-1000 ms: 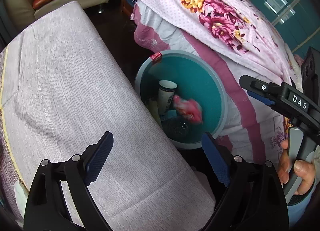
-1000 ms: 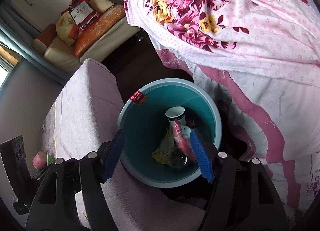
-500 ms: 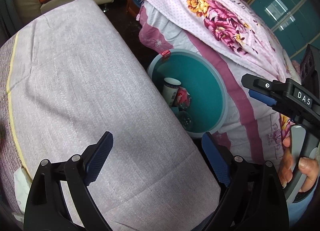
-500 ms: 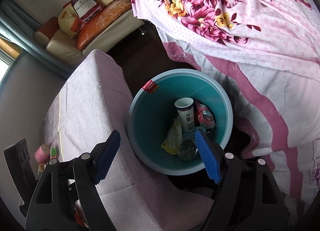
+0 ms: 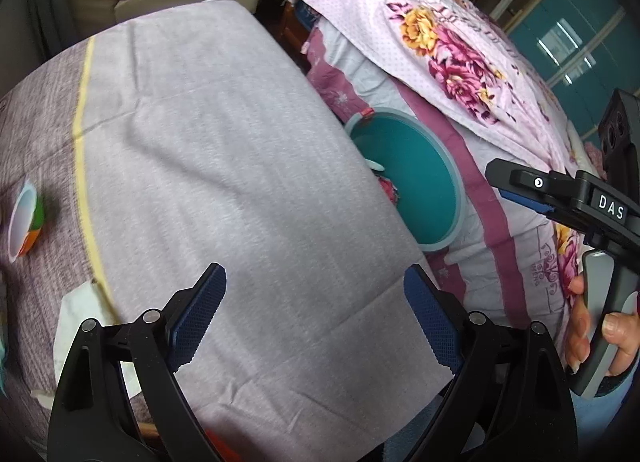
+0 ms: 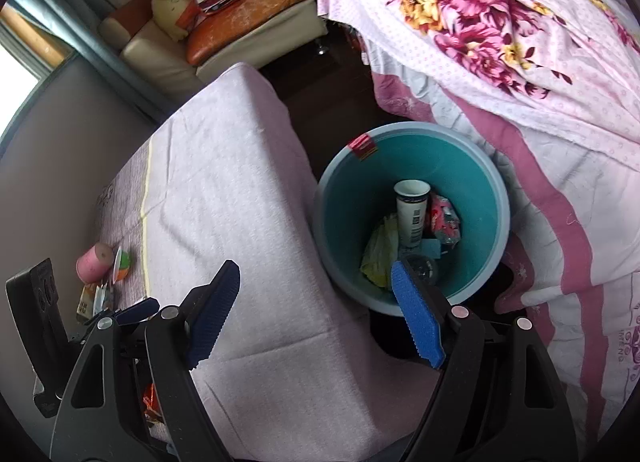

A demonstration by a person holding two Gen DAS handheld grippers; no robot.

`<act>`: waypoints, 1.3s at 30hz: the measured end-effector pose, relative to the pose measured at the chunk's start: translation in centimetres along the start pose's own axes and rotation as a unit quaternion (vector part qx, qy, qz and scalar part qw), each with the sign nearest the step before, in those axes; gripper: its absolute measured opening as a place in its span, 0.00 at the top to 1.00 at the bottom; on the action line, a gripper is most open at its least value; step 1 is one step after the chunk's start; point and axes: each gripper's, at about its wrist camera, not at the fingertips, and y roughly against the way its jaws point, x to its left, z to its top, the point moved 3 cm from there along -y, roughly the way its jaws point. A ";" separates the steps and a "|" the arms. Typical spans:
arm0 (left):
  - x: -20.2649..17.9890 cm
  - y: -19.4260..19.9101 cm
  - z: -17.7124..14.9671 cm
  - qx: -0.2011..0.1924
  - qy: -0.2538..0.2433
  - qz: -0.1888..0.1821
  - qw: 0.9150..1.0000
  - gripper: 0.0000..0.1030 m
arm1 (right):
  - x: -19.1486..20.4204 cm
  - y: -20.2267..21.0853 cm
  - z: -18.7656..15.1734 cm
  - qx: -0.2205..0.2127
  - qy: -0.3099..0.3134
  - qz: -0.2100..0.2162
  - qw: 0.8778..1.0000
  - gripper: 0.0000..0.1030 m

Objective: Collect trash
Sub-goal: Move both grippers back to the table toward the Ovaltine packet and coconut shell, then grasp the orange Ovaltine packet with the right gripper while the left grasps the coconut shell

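Trash (image 5: 25,218) is waiting on the counter's (image 5: 240,182) far left, nearer the left hand-held gripper (image 5: 316,318), spread and empty; the right hand-held gripper (image 6: 316,314), jaws just opening, is hanging empty beside the bin (image 6: 496,198).

Both grippers have drifted off the round teal plastic bin (image 6: 412,218) over the lilac-clothed bench (image 5: 224,166); the right gripper (image 6: 316,312), empty, has just been opening.

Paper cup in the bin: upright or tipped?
Roughly upright, leaning a little: the paper cup stands mouth-up inside the teal bin, among wrappers.
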 end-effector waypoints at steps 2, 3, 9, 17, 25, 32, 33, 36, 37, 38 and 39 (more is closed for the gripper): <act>0.9 0.8 -0.4 -0.006 0.008 0.001 1.000 0.12 | 1.0 0.0 -0.4 0.004 0.009 0.002 1.000 0.28; 1.3 1.3 -0.6 -0.010 0.012 0.001 1.000 0.12 | 1.6 0.0 -0.6 0.006 0.015 0.003 1.000 0.28; 3.7 3.6 -2.3 -0.024 0.021 0.008 0.999 0.12 | 4.6 0.0 -2.1 0.017 0.044 0.009 0.999 0.28; 7.7 6.7 -5.2 -0.036 0.035 0.033 0.998 0.12 | 9.3 -2.0 -5.5 0.071 0.093 0.039 0.992 0.28; 11.4 10.0 -8.9 -0.045 0.061 0.059 0.995 0.12 | 16.1 -5.4 -11.8 0.175 0.174 0.100 0.964 0.28; 13.5 11.5 -12.7 -0.045 0.084 0.079 0.992 0.12 | 18.9 -7.1 -15.7 0.215 0.211 0.103 0.948 0.37; 13.8 11.6 -13.1 -0.044 0.088 0.080 0.992 0.12 | 19.0 -7.4 -16.1 0.223 0.208 0.106 0.946 0.40; 14.7 11.7 -14.4 -0.040 0.101 0.083 0.991 0.12 | 19.2 -8.2 -16.7 0.239 0.203 0.110 0.943 0.45; 15.0 11.7 -14.8 -0.039 0.104 0.084 0.990 0.12 | 19.4 -8.4 -16.8 0.242 0.202 0.111 0.942 0.46; 15.1 11.7 -15.0 -0.038 0.107 0.085 0.990 0.12 | 19.4 -8.7 -16.9 0.246 0.200 0.114 0.942 0.46; 15.3 11.6 -15.2 -0.036 0.109 0.085 0.990 0.12 | 19.5 -8.9 -17.1 0.247 0.199 0.114 0.941 0.48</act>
